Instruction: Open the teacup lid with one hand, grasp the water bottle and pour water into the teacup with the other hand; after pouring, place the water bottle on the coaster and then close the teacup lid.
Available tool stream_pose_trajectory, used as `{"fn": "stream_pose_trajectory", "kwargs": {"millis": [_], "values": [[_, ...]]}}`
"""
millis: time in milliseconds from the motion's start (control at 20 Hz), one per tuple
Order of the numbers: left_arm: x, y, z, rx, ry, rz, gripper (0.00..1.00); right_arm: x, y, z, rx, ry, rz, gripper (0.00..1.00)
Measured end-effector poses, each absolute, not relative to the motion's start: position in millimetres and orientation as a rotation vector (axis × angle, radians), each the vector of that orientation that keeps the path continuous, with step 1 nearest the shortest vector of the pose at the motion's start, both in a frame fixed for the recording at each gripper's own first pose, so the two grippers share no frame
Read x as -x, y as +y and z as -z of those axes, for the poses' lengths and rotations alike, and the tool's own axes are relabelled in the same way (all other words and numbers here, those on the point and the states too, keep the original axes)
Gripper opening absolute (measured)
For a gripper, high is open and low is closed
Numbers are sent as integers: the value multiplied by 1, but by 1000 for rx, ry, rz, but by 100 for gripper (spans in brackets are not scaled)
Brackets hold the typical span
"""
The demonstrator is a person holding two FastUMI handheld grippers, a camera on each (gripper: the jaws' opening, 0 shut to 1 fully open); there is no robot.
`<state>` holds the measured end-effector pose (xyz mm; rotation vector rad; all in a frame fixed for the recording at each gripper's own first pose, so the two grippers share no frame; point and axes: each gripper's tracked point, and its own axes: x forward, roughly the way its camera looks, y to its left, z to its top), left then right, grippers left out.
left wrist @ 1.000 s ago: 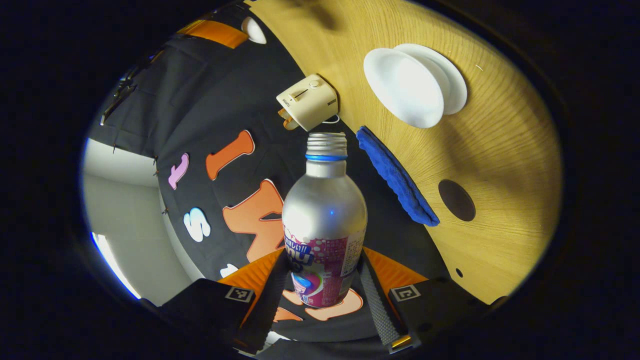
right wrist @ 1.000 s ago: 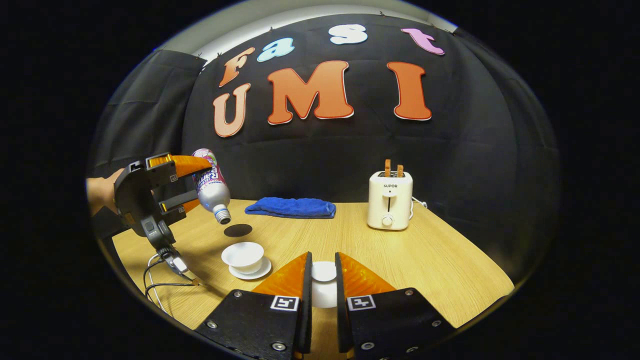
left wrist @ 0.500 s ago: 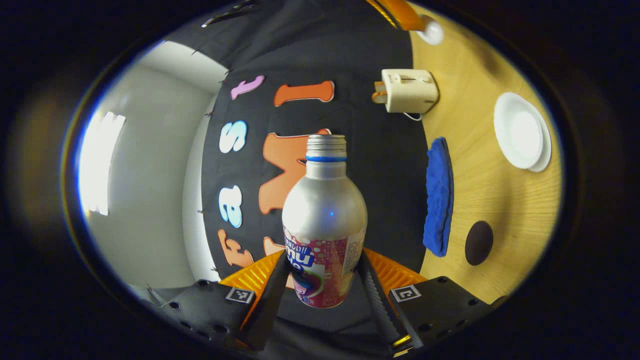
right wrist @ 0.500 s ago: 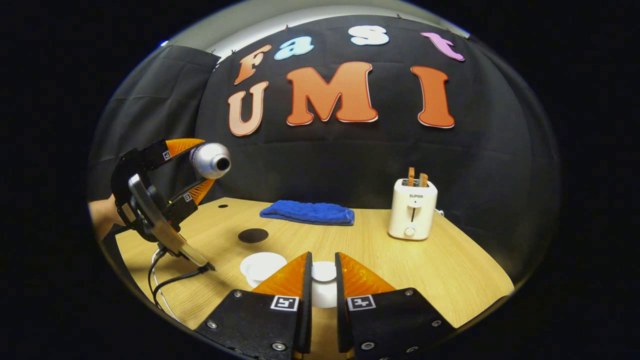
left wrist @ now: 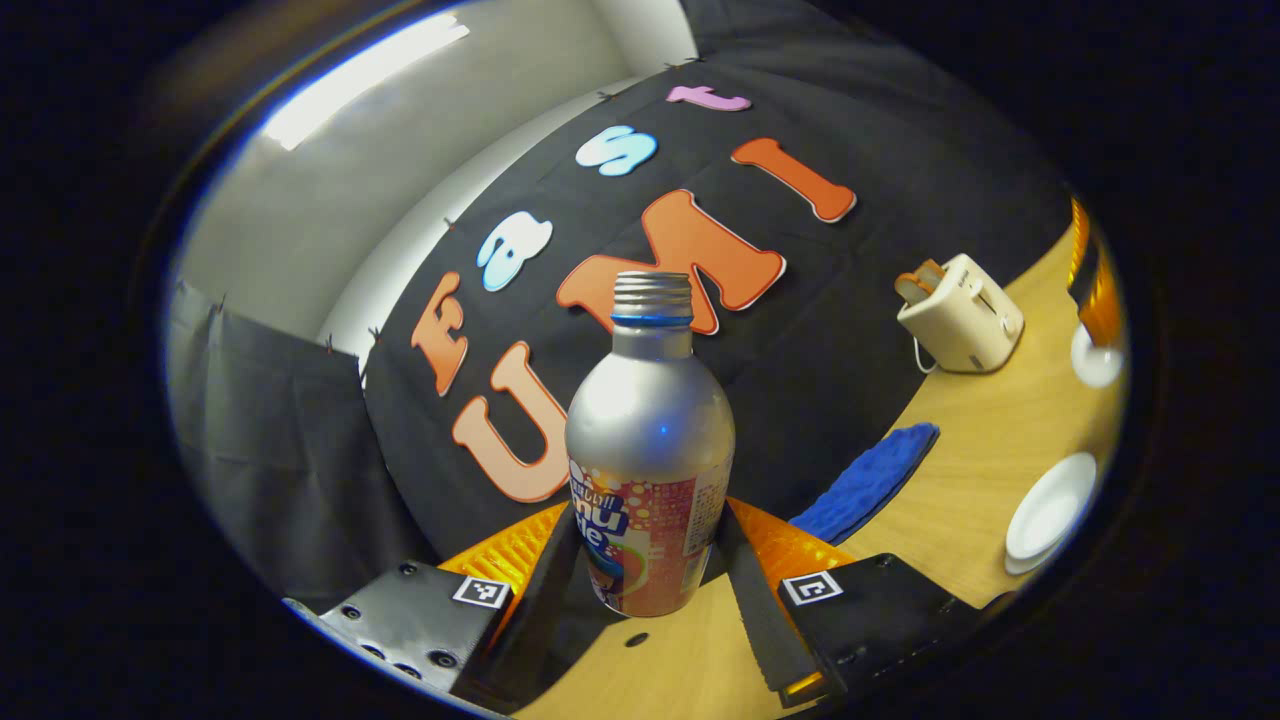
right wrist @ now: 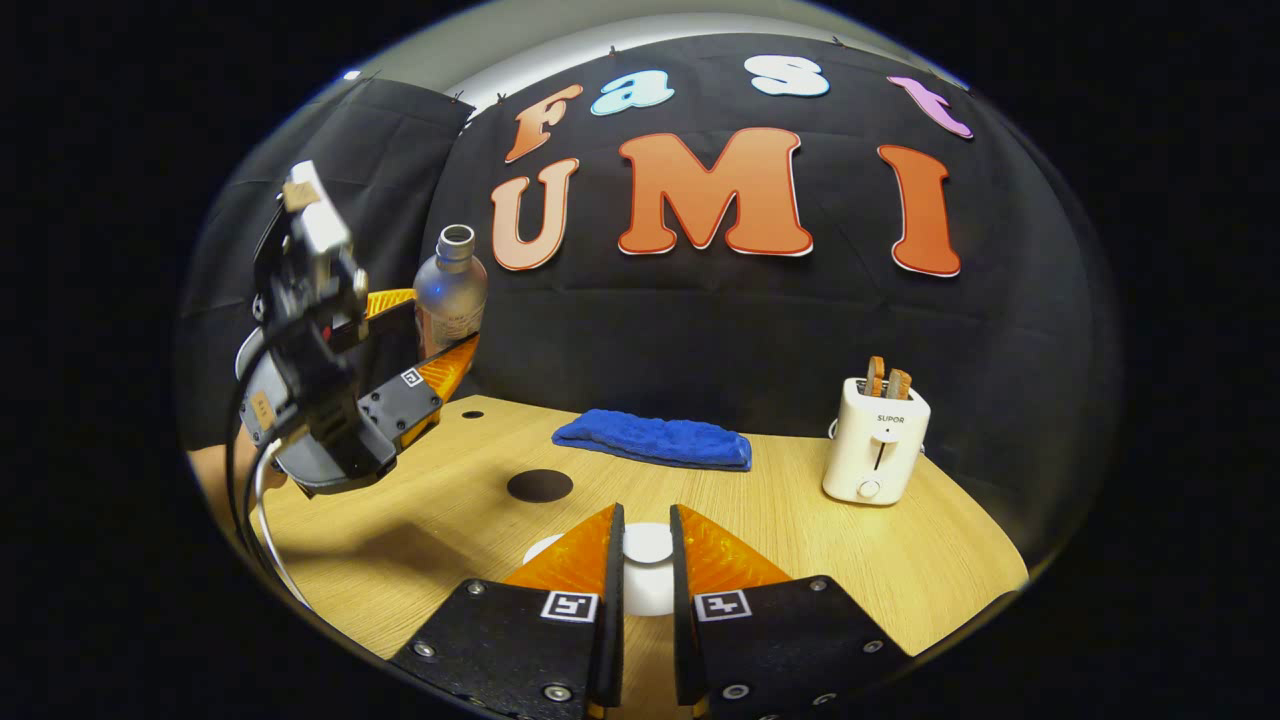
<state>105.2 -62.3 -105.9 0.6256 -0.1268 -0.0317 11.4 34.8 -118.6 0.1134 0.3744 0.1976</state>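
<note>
A silver water bottle (left wrist: 648, 450) with a pink label and no cap stands upright in my left gripper (left wrist: 645, 530), which is shut on its lower body. The right gripper view has that left gripper (right wrist: 425, 335) up at the left, holding the bottle (right wrist: 450, 290) above the table's left side. My right gripper (right wrist: 642, 520) is shut on the white teacup lid (right wrist: 648, 560) and holds it above the table. The open white teacup (left wrist: 1050, 510) sits on its saucer; its rim (right wrist: 540, 549) peeks out beside my right gripper's left finger. A dark round coaster (right wrist: 539, 485) lies bare beyond the cup.
A blue cloth (right wrist: 655, 440) lies at the back of the wooden table (right wrist: 800, 540). A cream toaster (right wrist: 875, 440) with two slices stands at the back right. A cable (right wrist: 250, 520) hangs from the left gripper over the table's left edge.
The left gripper has swung the bottle from mouth-down over the cup, through level, to upright, and has drawn back from the cup. The right gripper keeps hold of the lid.
</note>
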Motion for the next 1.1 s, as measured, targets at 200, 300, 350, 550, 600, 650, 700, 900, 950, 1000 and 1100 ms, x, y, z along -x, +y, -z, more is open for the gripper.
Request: {"fn": "stream_pose_trajectory", "kwargs": {"millis": [200,300,350,550,600,650,700,900,950,1000,1100], "values": [[-119,-60,125,-371,-26,40,83,-19,47,120,-103,375,-218,21],[-118,-60,143,-239,46,61,83,-24,52,122,-102,377,-223,21],[-119,-61,149,-182,79,67,83,-24,54,124,-104,379,-230,21],[-146,-59,181,3,172,87,88,-31,62,132,-94,388,-247,21],[-148,-61,189,31,193,108,84,-33,63,136,-85,389,-246,21],[-148,-62,197,56,212,122,84,-35,64,141,-79,399,-247,21],[-150,-62,209,75,236,134,84,-36,65,145,-80,411,-250,21],[-161,-71,243,120,306,162,84,-40,70,152,-86,421,-263,21],[-161,-71,250,117,321,167,84,-41,71,154,-86,422,-264,21],[-160,-73,255,119,335,174,83,-41,71,156,-85,428,-268,21],[-162,-77,267,124,361,178,84,-41,72,160,-83,442,-270,21]]}}
